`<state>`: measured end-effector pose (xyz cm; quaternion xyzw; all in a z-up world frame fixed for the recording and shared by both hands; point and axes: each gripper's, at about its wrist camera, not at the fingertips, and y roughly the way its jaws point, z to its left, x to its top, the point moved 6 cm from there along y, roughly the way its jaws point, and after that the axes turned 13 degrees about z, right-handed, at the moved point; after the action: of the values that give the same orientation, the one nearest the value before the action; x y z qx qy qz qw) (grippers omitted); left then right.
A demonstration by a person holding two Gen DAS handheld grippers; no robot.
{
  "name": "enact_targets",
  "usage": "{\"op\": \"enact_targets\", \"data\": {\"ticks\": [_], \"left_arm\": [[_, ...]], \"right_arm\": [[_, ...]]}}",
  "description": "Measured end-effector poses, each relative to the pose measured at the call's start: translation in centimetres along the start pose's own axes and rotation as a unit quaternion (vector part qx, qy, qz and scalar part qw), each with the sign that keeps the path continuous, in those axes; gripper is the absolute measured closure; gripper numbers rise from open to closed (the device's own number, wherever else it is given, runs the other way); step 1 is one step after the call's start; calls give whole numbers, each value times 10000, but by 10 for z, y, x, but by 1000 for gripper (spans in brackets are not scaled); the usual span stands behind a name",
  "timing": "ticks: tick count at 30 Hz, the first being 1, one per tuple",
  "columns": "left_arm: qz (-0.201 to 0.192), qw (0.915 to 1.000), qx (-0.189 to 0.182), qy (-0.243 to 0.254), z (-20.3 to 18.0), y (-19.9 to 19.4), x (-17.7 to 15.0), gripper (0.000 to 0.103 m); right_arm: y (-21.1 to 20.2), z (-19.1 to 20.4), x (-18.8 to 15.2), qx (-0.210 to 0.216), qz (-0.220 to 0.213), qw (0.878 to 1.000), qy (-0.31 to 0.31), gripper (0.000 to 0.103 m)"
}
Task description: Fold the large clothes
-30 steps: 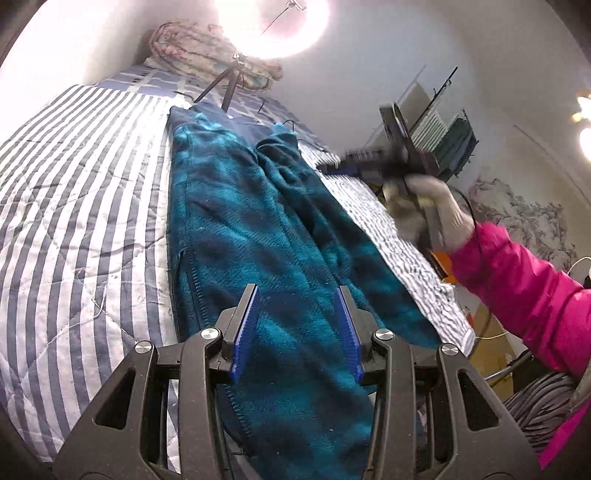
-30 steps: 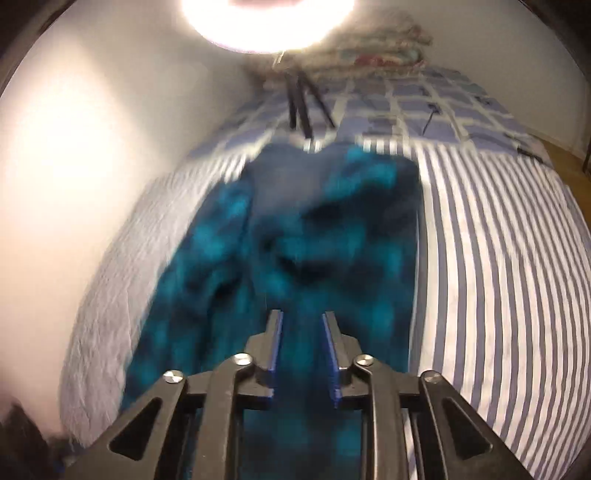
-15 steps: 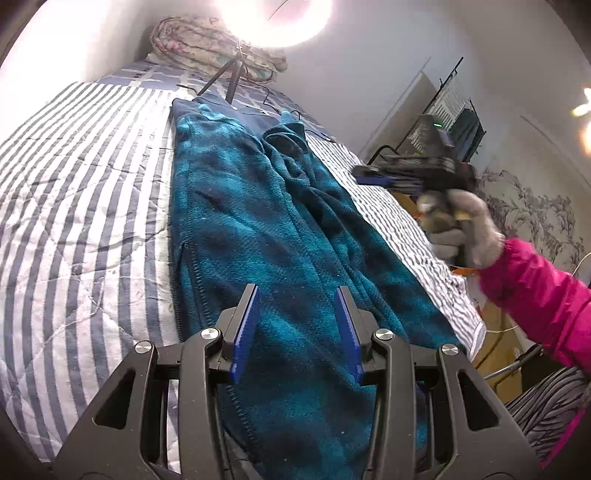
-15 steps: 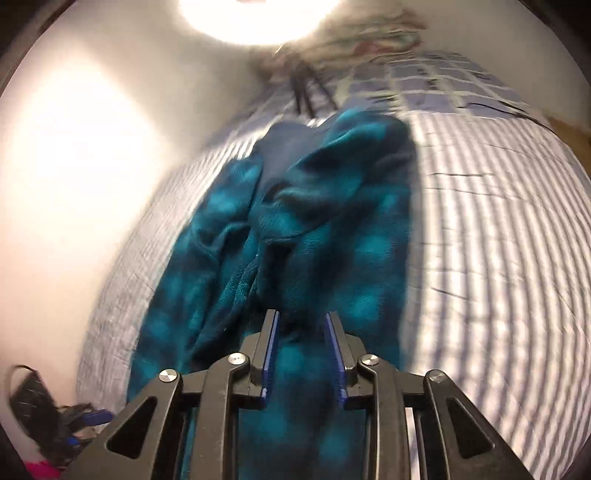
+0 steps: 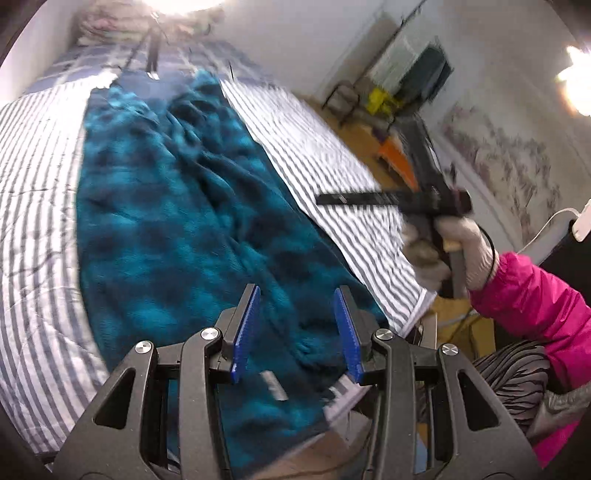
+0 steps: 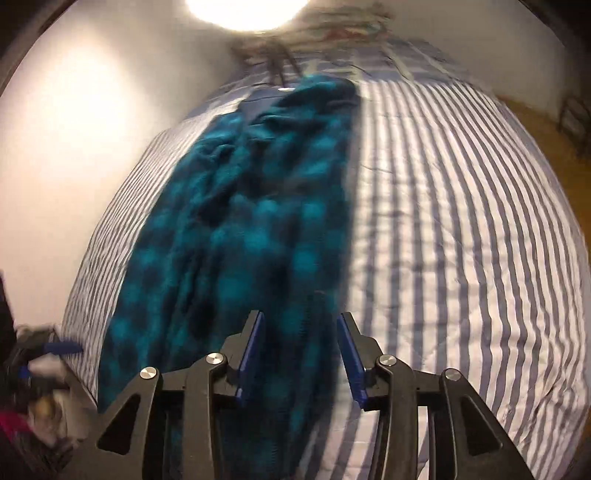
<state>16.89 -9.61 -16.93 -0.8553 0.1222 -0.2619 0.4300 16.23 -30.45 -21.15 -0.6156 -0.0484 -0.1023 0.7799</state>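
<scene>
Hovering nearest the lens, the left gripper (image 5: 297, 332) has its blue pads apart with nothing between them, above the near end of the teal fleece garment (image 5: 177, 206). The right gripper (image 6: 301, 354), jaws just opened and empty, hangs over the same garment. It lies lengthwise on the striped bed cover (image 6: 461, 240). Farther off, a tripod (image 5: 153, 48) stands near the folded bedding (image 5: 107, 18).
</scene>
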Motion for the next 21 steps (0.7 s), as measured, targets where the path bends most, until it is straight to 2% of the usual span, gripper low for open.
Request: {"op": "enact_targets", "data": {"ticks": [2, 5, 6, 7, 9, 10, 11, 12, 14, 16, 17, 18, 19, 20, 21], "left_arm": [[327, 9993, 180, 14, -12, 20, 3, 62], [727, 9969, 288, -50, -19, 57, -3, 62], [810, 9961, 352, -54, -20, 68, -6, 62], [858, 9954, 427, -43, -19, 79, -9, 62], [978, 9939, 507, -36, -17, 98, -17, 64], [1086, 9919, 660, 68, -17, 105, -22, 68], [1092, 9900, 859, 254, -19, 110, -28, 69], [1005, 9890, 996, 431, -22, 111, -32, 69], [917, 9865, 1205, 630, -26, 114, -38, 69], [896, 9863, 1228, 644, -27, 115, -38, 69], [893, 9872, 1171, 610, -26, 113, -37, 69], [880, 9883, 1105, 569, -26, 110, -37, 69], [868, 9895, 1036, 513, -26, 105, -37, 69], [843, 9914, 915, 397, -25, 97, -38, 69], [797, 9928, 836, 323, -24, 88, -38, 69]], "right_arm": [[11, -18, 5, 180, 67, 9992, 358, 56], [30, -32, 10, 746, 108, 9945, 723, 48], [39, -32, 9, 944, 204, 9925, 751, 48], [44, -31, 8, 965, 260, 9924, 714, 50], [55, -26, 6, 837, 297, 9944, 569, 70], [58, -23, 5, 920, 302, 9939, 520, 87], [59, -21, 6, 955, 308, 9937, 499, 96], [58, -18, 7, 798, 277, 9956, 413, 96], [56, -20, 11, 7, 251, 9996, 127, 97], [64, -24, 9, 62, 363, 9989, 300, 96], [62, -23, 10, -24, 340, 9991, 244, 93], [57, -18, 10, -304, 305, 9990, 103, 87], [52, -13, 11, -518, 229, 9984, 10, 76], [40, -8, 11, -702, 24, 9975, -81, 75], [23, 2, 9, -619, -238, 9976, -197, 74]]}}
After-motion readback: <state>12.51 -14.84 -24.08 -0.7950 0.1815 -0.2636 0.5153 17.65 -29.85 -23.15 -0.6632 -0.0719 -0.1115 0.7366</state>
